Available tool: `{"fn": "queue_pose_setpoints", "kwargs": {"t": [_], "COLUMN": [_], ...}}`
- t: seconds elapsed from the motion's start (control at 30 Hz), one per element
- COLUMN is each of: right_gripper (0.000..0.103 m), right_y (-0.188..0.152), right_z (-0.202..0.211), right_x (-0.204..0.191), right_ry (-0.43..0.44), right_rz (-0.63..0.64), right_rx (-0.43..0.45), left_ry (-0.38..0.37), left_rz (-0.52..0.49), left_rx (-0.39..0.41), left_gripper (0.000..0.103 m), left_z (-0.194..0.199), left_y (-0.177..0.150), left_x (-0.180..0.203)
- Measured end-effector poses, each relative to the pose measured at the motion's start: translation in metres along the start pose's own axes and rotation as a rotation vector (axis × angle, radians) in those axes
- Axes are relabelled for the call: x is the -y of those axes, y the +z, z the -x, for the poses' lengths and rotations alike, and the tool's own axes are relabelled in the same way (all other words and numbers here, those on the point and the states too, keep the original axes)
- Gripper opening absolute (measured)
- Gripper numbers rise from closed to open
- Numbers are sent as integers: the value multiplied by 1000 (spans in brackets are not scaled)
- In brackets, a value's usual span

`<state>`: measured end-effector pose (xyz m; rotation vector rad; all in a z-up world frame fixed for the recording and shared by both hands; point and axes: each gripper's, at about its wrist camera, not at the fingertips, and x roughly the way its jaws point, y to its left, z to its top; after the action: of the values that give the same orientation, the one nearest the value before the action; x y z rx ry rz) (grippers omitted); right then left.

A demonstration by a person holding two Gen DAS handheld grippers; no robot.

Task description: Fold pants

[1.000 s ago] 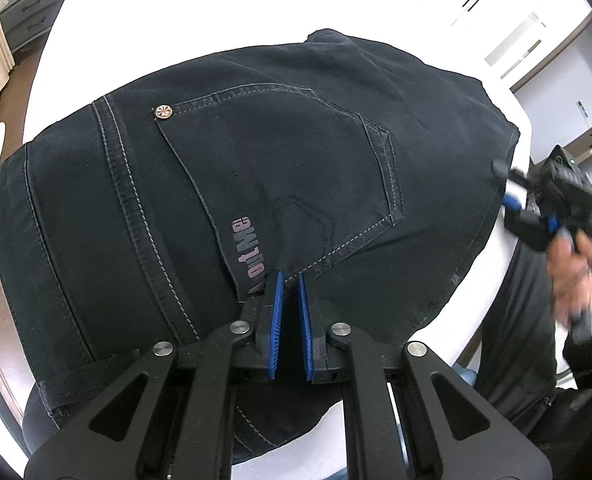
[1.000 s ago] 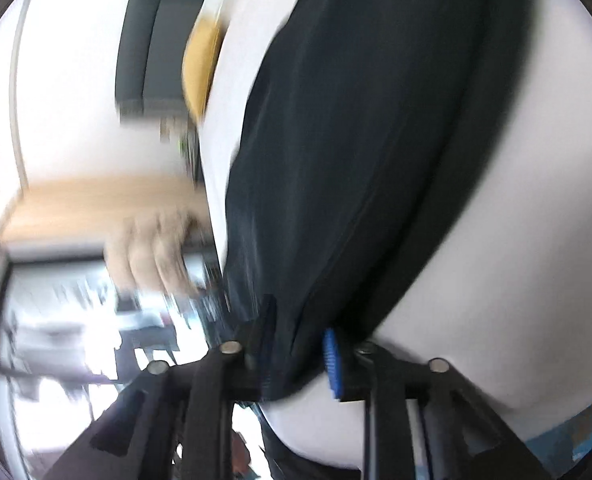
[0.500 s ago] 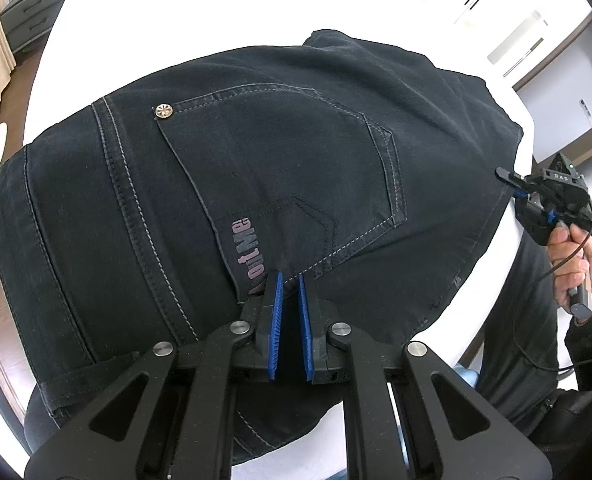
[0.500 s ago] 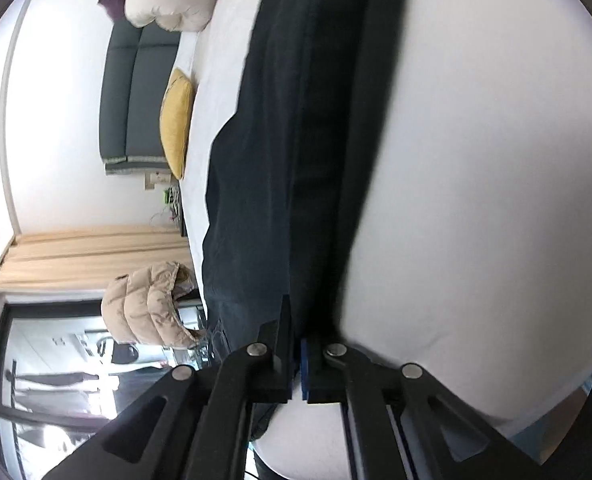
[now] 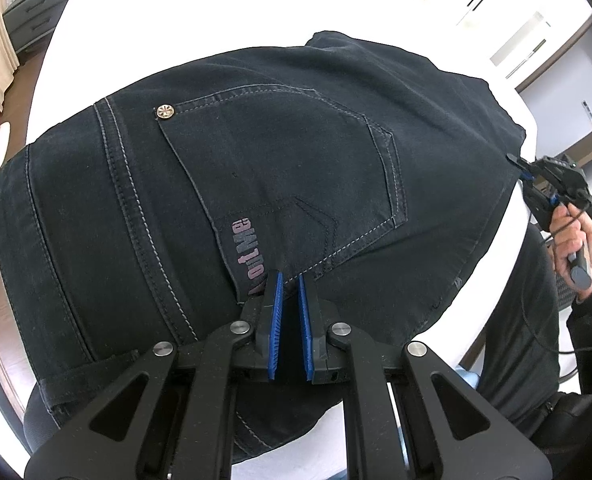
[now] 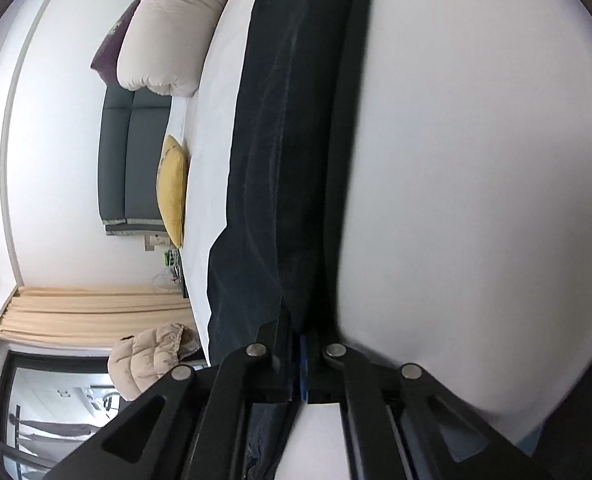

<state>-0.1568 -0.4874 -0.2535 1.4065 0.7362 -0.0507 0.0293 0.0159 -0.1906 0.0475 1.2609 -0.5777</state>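
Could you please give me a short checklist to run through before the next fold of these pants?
1. Left gripper pinching the pants near the back pocket: ok, its blue pads stand almost together with dark cloth between them.
2. Right gripper at the far edge of the pants: ok, it sits at that edge.
3. Right gripper actually gripping cloth: ok, fully closed with dark fabric running into it in the right wrist view.
4. Pants lying flat on the white bed: ok, only slight ripples.
5. Room on the bed to fold over: ok, bare sheet beyond the pants.
6. Lower legs of the pants: cannot tell, out of view.
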Motion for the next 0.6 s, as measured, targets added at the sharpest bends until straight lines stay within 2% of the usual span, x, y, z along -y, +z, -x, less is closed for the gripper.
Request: {"fn": "queue_pose_setpoints", "kwargs": {"t": [0.1, 0.23, 0.3, 0.37, 0.5, 0.6], "right_gripper": [2, 10, 10, 5, 2, 1], "right_y": [1, 29, 43, 52, 58, 61], "right_z": [4, 15, 16, 15, 26, 26], "right_x": [-8, -5, -5, -5, 11, 12], "right_ry": [-20, 8, 12, 12, 42, 50], "right_rz": [51, -13, 4, 15, -62, -63], "right_rx": [1, 85, 105, 108, 162, 158], "left_ry": [-1, 7, 12, 17, 22, 23], "left_rz": [1, -1, -1, 0, 2, -1], "left_rx": [-2, -3, -3, -3, -4, -9], "left_gripper": [9, 9, 9, 9, 9, 9], "left_z": [0, -1, -1, -1, -2, -3], "left_y": [1, 3, 3, 4, 4, 5], "left_x": [-1, 0, 1, 2, 4, 5]}}
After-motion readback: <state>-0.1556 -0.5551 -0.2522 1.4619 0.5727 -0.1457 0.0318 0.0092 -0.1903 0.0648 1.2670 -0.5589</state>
